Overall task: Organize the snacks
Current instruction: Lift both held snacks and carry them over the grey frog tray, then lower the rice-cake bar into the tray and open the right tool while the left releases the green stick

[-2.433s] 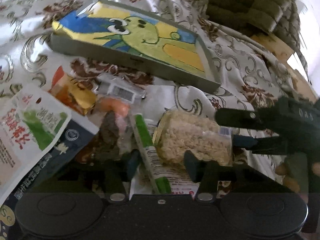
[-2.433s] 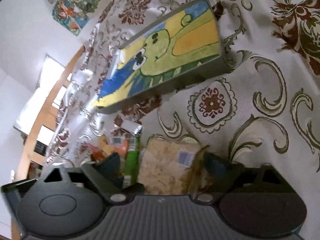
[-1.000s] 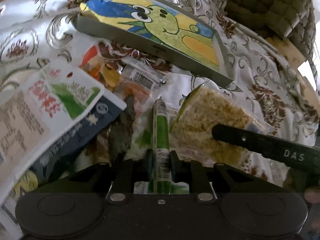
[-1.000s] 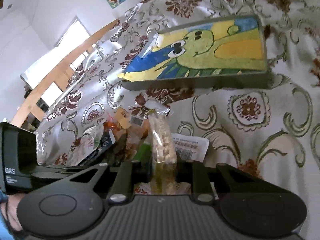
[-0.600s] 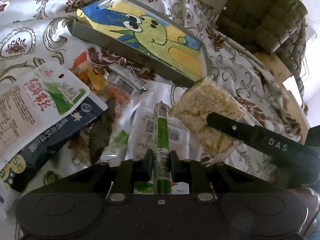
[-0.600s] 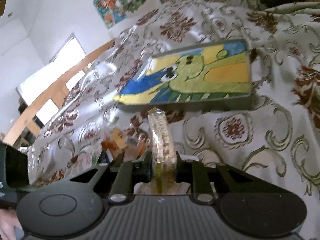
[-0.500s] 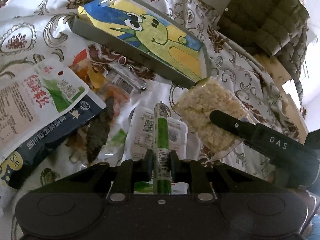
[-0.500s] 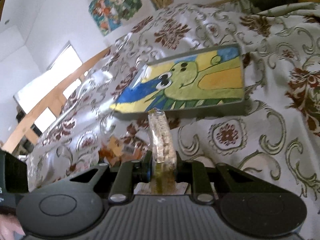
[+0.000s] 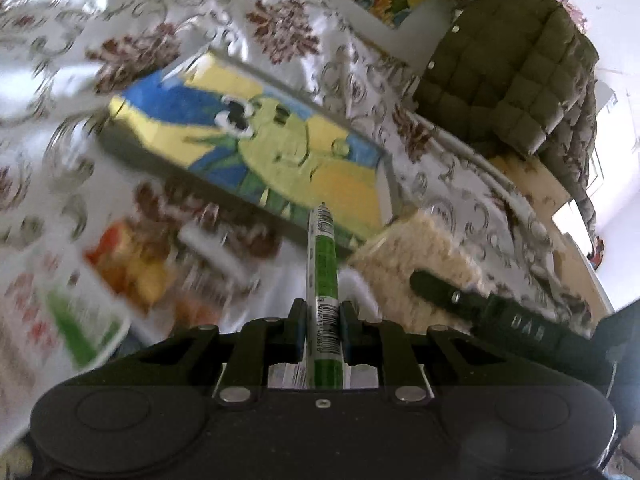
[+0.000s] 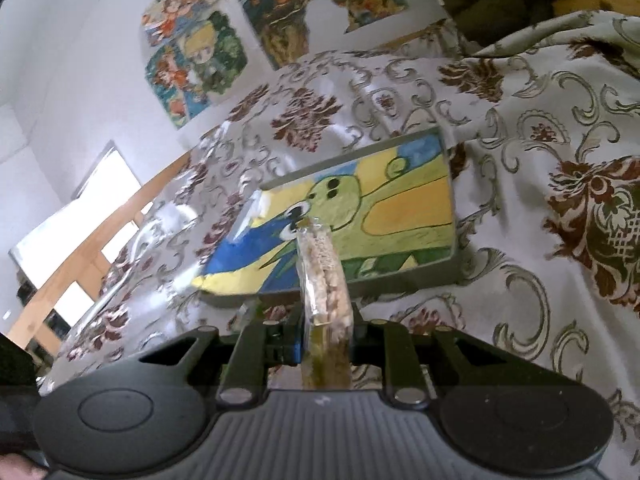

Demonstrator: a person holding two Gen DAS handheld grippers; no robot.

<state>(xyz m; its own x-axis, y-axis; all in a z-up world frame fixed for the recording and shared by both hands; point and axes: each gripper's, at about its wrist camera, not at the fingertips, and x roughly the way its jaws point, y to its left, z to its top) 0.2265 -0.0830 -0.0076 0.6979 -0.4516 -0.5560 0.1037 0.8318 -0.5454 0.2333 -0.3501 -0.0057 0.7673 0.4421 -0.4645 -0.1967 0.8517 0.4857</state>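
Both tongs loaded. Left tongs (image 9: 323,322) clamp a thin green snack packet (image 9: 323,264) edge-on, barcode end between the pads, tip poking up toward frame centre. Right tongs (image 10: 325,330) pinch a clear pack of puffed-rice cake (image 10: 323,276) the same way, standing on edge mid-frame.

Target looks like the shallow grey box with the green cartoon creature (image 10: 352,220), centre of the right view, upper-middle of the left view. Both packs line up in front of its near wall, apparently clear of the cloth-covered bench (image 10: 540,240).

Leftover snacks sit lower left in the left view: an orange-yellow pouch (image 9: 132,264) and a white-green bag (image 9: 80,320), both motion-blurred.

Step in hand, my read: carry phase, both items in transit to the box. Next move needs each pack taken over the near wall, tilted flat and released one side at a time so the tongs don't collide. Rice cake is fragile, so don't squeeze harder.
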